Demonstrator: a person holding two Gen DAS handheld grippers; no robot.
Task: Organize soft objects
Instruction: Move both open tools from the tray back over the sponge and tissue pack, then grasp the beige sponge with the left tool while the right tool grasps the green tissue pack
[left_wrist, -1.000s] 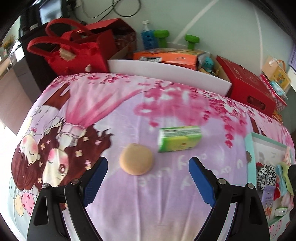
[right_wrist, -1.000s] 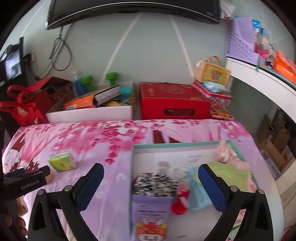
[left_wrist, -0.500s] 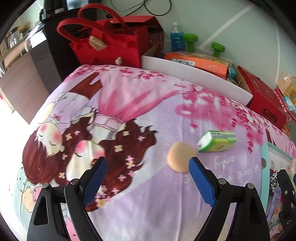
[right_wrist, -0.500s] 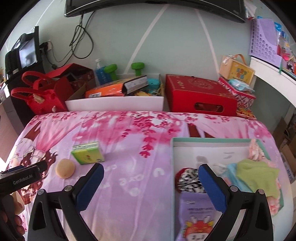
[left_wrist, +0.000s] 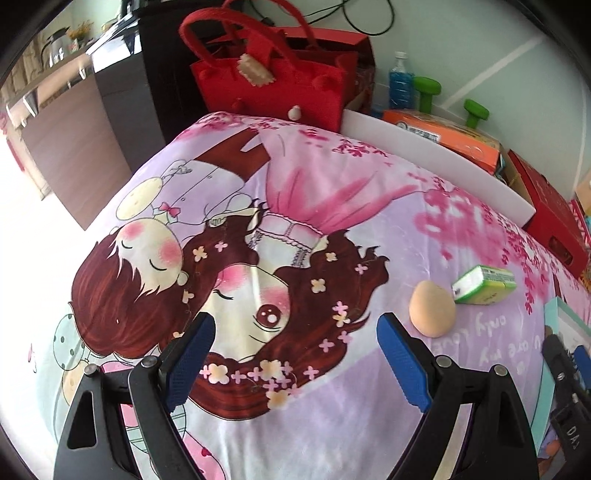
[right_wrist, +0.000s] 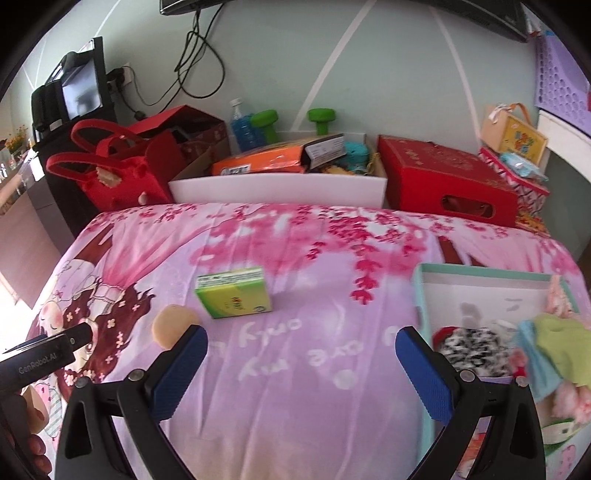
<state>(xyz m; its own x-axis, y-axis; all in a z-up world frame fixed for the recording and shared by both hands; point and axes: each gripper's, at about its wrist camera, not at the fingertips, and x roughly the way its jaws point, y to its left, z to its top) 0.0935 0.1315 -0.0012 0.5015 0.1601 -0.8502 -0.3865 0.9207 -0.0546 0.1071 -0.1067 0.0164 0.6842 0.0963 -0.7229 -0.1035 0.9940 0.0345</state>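
Note:
A round peach sponge (left_wrist: 432, 308) (right_wrist: 173, 325) and a green tissue pack (left_wrist: 483, 285) (right_wrist: 233, 292) lie on the pink printed blanket (left_wrist: 332, 206) (right_wrist: 295, 362). My left gripper (left_wrist: 295, 360) hangs open over the blanket, left of the sponge, nothing between its blue pads. Over bare blanket my right gripper (right_wrist: 300, 369) is open and holds nothing; the sponge peeks out behind its left finger and the pack lies just beyond. A teal-rimmed box (right_wrist: 419, 306) at right holds several soft items, among them a black-and-white one (right_wrist: 471, 341) and a green cloth (right_wrist: 561, 343).
A red felt bag (left_wrist: 273, 81) (right_wrist: 122, 173), a white bin (right_wrist: 280, 188) with an orange package, a blue bottle (right_wrist: 243, 127), green dumbbells and a red carton (right_wrist: 443, 181) line the blanket's far edge. The left gripper's body and a hand (right_wrist: 33, 417) show at lower left of the right wrist view.
Both grippers have swung left. The sponge and tissue pack slid from between the left gripper's fingers to its right. In the right wrist view the box moved from centre to the right edge.

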